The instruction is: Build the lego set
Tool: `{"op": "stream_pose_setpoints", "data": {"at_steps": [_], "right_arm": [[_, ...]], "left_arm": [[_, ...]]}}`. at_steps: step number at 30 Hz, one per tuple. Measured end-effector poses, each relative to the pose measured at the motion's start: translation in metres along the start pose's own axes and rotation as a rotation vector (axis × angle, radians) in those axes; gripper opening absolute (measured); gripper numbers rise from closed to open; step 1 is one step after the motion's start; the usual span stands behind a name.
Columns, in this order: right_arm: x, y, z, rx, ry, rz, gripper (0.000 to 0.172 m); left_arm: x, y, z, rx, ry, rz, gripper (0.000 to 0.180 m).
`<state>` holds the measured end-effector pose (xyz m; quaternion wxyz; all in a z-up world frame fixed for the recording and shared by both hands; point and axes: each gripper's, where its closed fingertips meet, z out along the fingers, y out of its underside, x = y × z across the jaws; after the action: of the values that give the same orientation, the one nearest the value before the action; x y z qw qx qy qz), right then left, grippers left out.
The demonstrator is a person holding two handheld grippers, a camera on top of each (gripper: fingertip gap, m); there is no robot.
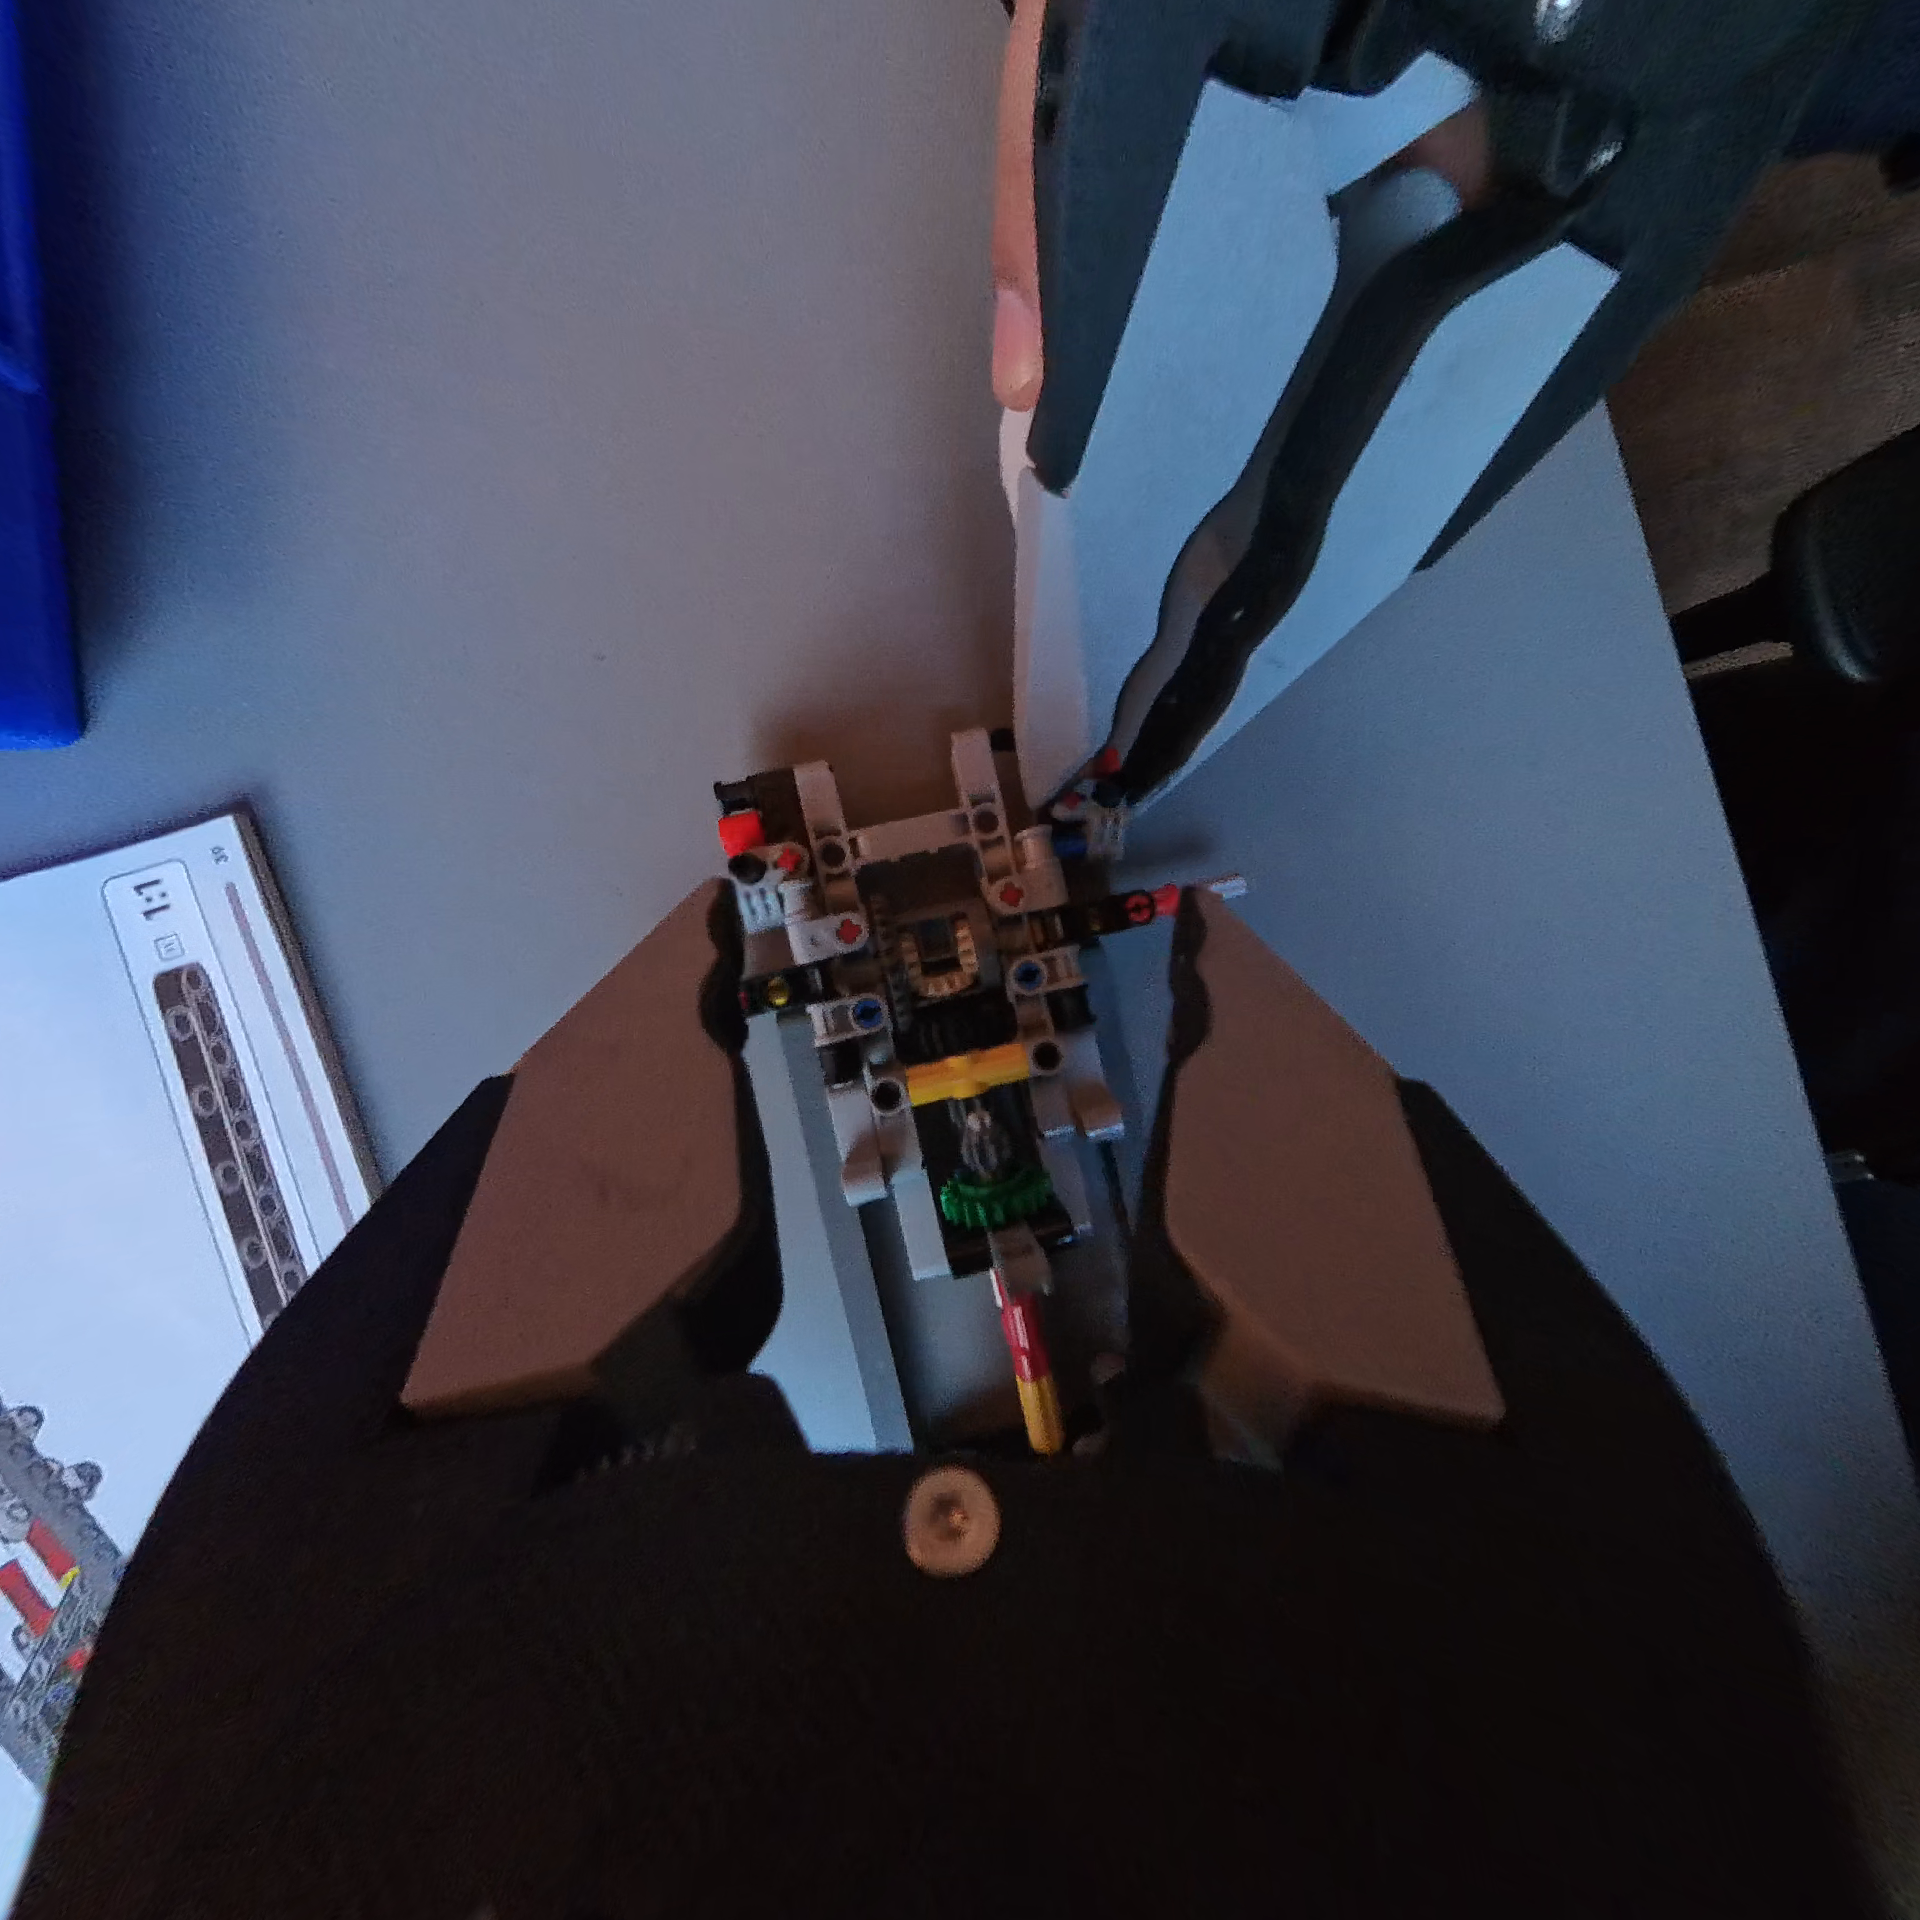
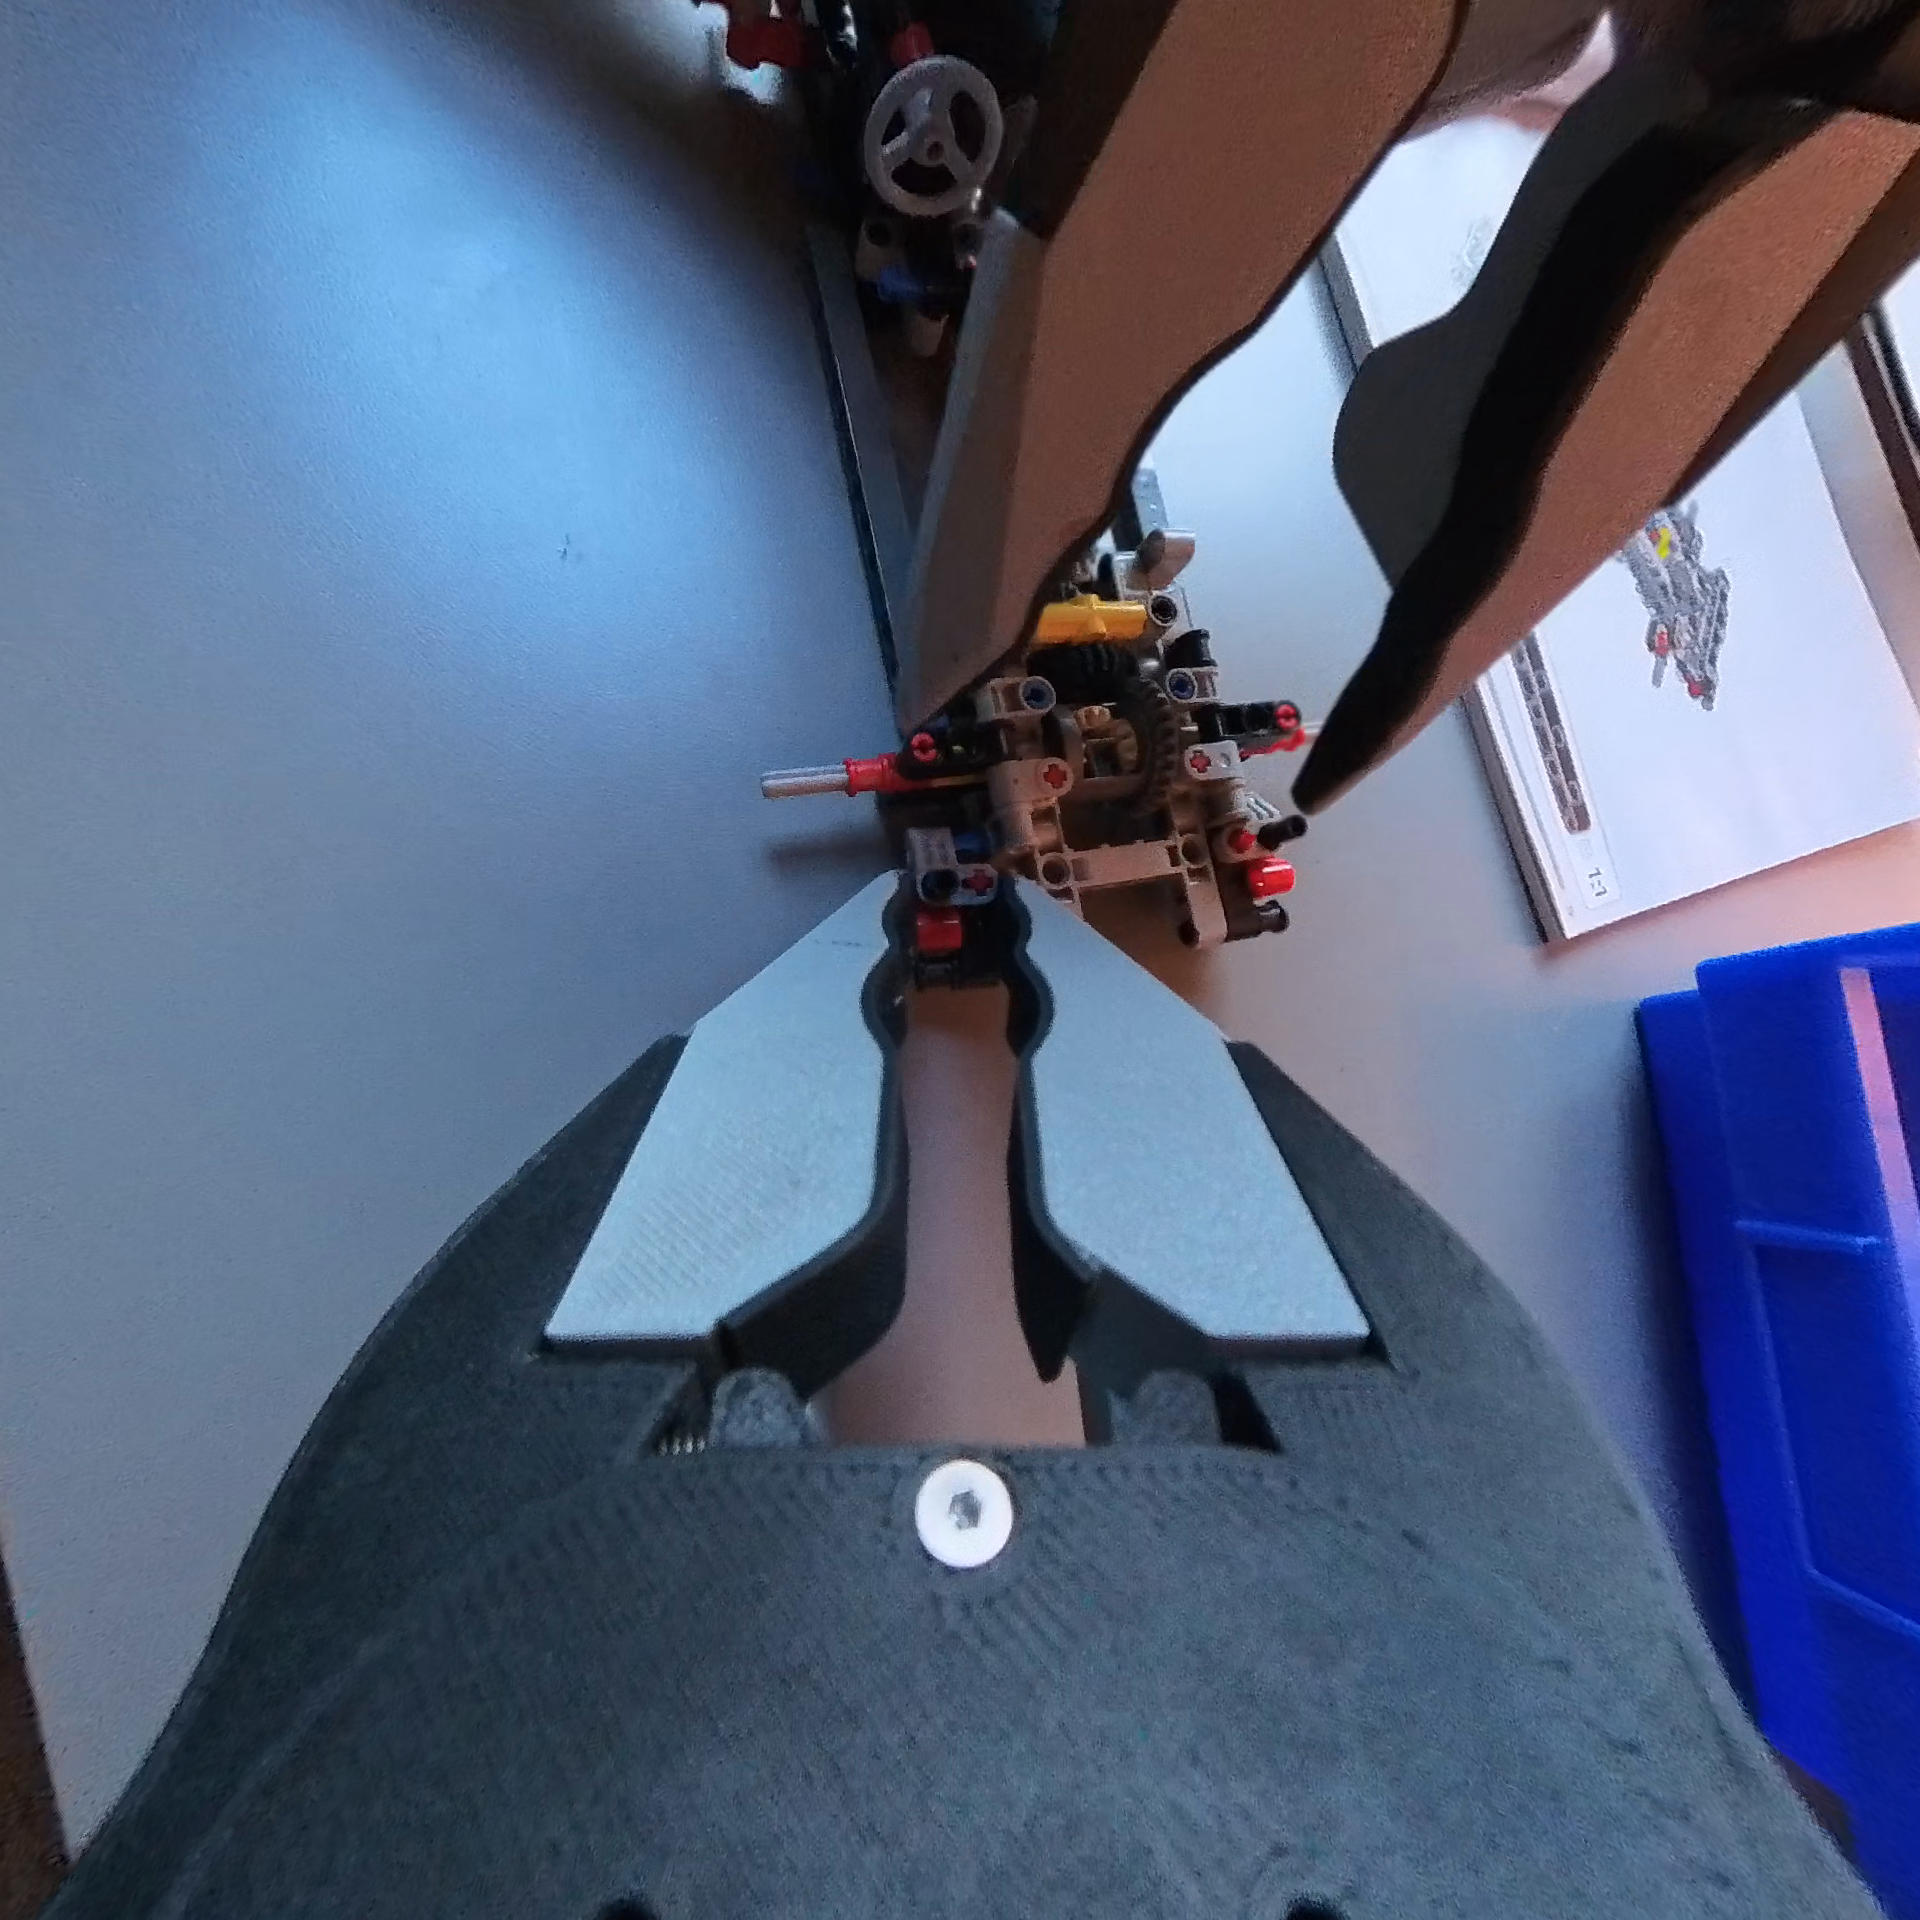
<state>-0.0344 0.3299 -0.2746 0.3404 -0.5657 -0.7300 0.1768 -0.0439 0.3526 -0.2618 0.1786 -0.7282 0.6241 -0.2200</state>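
A grey, black and tan building-brick model (image 1: 935, 966) with gears, red pins and a yellow piece lies on the pale table (image 1: 468, 468). My left gripper (image 1: 956, 914), with brown pads, is open and straddles the model. In the right wrist view its far fingertip (image 2: 1579, 499) stands clear of the model (image 2: 1122, 758). My right gripper (image 2: 954, 904), with grey pads, is shut on a small black and red piece (image 2: 940, 935) at the model's corner. It also shows in the left wrist view (image 1: 1107, 784), reaching in from the upper right.
An open instruction booklet (image 1: 156, 1091) lies left of the model and shows in the right wrist view (image 2: 1662, 675). A blue bin (image 2: 1787, 1299) stands beyond it. A grey wheel (image 2: 932, 135) sits farther along the model. The table edge (image 1: 1662, 623) and a dark chair are on the right.
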Motion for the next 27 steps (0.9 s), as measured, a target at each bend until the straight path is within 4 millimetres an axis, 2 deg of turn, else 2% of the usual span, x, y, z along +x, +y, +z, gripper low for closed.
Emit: {"op": "stream_pose_setpoints", "data": {"at_steps": [6,11,16,18,22,27], "right_arm": [[0.001,0.001,0.0,0.013,-0.006,-0.002,0.012],[0.003,0.003,0.0,0.028,-0.001,0.005,0.012],[0.005,0.003,-0.001,0.047,0.003,0.013,0.012],[0.006,0.004,-0.002,0.049,0.005,0.011,0.011],[0.007,0.003,-0.003,0.049,-0.002,0.007,0.011],[0.008,0.003,-0.003,0.054,-0.014,0.006,0.012]], "left_arm": [[-0.003,0.006,0.018,-0.12,-0.074,0.063,0.092],[-0.007,0.003,0.016,-0.102,-0.117,0.053,0.088],[-0.018,0.0,0.004,-0.072,-0.141,-0.013,0.09],[-0.019,0.001,0.006,-0.091,-0.128,-0.039,0.098],[-0.021,0.006,0.013,-0.152,-0.117,-0.035,0.105],[-0.015,0.012,0.02,-0.206,-0.07,-0.059,0.102]]}}
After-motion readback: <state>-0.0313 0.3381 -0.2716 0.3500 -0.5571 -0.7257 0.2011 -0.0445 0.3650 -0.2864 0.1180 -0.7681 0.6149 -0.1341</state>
